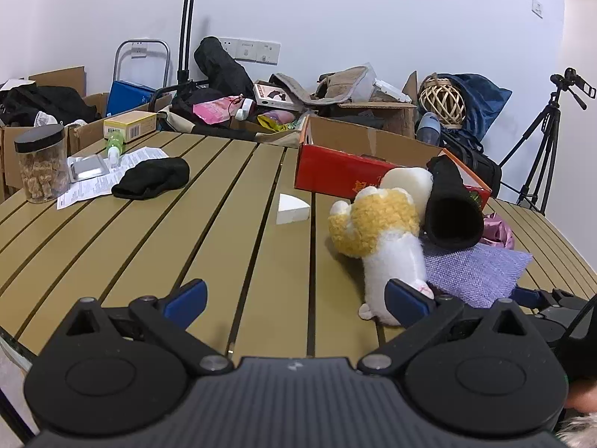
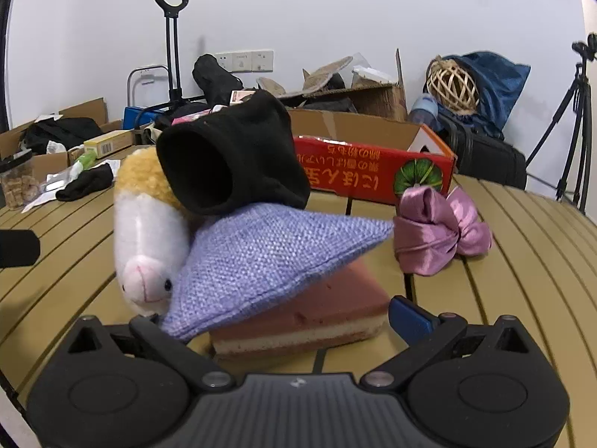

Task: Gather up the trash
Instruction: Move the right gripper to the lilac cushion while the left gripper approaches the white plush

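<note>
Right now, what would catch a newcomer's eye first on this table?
Probably the white-and-yellow plush toy lying mid-table with a black sock propped against it, over a purple knitted cloth. Behind them stands an open red cardboard box; a pink satin pouch lies beside the cloth.

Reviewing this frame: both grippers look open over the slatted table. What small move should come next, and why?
Probably ease the right gripper forward onto the pink layered sponge block. The block lies directly ahead between its open jaws, partly under the purple knit cloth, so it seems the nearest likely trash. The left gripper is open with only bare table between its jaws.
</note>
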{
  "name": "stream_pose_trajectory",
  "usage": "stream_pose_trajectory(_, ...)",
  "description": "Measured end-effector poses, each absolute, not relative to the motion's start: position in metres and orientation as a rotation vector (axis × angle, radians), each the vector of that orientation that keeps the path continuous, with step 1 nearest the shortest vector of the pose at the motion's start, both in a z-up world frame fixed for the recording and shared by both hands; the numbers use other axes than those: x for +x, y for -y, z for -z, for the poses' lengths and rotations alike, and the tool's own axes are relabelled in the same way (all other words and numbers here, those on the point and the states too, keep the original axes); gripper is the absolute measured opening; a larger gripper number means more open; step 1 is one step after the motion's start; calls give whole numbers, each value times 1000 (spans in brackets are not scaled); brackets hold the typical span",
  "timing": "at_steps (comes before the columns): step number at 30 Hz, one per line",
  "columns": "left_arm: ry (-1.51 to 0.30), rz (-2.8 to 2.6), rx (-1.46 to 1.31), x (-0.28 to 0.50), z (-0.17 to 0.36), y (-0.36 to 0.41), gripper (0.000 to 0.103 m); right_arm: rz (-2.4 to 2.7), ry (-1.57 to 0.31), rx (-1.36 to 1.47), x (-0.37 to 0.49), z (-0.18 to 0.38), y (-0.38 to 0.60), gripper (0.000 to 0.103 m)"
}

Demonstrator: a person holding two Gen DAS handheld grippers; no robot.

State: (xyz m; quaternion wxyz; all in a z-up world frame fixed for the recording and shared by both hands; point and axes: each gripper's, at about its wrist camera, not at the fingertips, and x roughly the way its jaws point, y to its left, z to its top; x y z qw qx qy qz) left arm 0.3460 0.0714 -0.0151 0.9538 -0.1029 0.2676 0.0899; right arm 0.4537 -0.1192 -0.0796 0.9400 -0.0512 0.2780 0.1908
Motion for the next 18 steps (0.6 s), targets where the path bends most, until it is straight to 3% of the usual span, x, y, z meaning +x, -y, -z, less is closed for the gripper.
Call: stream_pose_trajectory(18, -550, -188, -214, 349, 19, -67, 103, -356, -524, -79, 431, 77, 132, 89)
